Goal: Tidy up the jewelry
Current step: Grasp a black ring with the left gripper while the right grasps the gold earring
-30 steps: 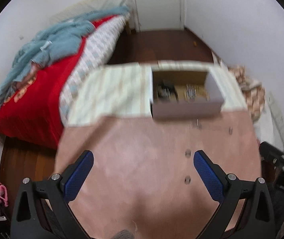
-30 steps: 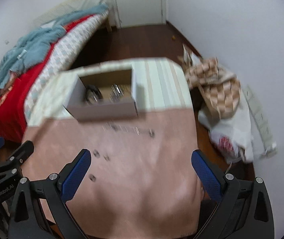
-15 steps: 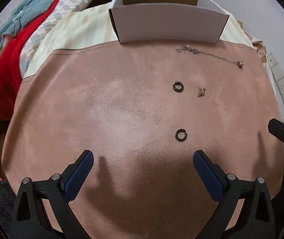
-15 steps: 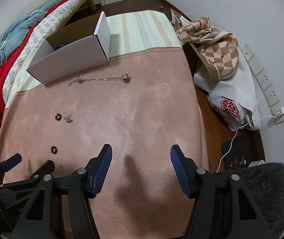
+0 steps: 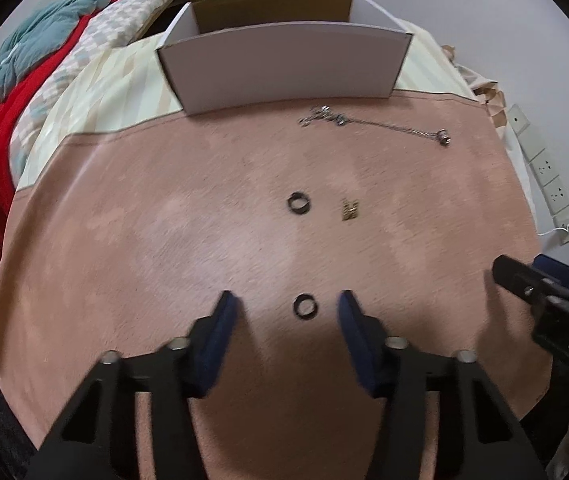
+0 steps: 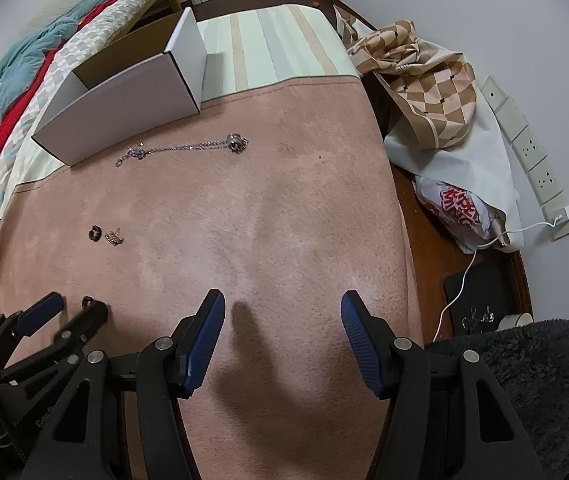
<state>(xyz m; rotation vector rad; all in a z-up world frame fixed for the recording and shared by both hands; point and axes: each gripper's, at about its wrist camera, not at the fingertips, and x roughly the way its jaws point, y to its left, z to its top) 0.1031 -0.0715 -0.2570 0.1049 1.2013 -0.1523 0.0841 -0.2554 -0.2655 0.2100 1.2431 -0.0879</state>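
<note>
On the pink suede mat lie two dark rings, a small gold earring and a silver chain. The near ring lies between the blue fingertips of my left gripper, which is open and partly narrowed, not touching it. The far ring, the earring and the chain lie farther off, before the open white box. My right gripper is open and empty over the mat's near right part. The left gripper shows at the right wrist view's lower left.
A bed with red and teal covers stands at the left. A checked cloth and plastic bag lie on the floor at the right, beside wall sockets. A dark fluffy rug lies at the lower right.
My left gripper has moved down and forward to the near ring and its fingers have narrowed around it. My right gripper has widened a little.
</note>
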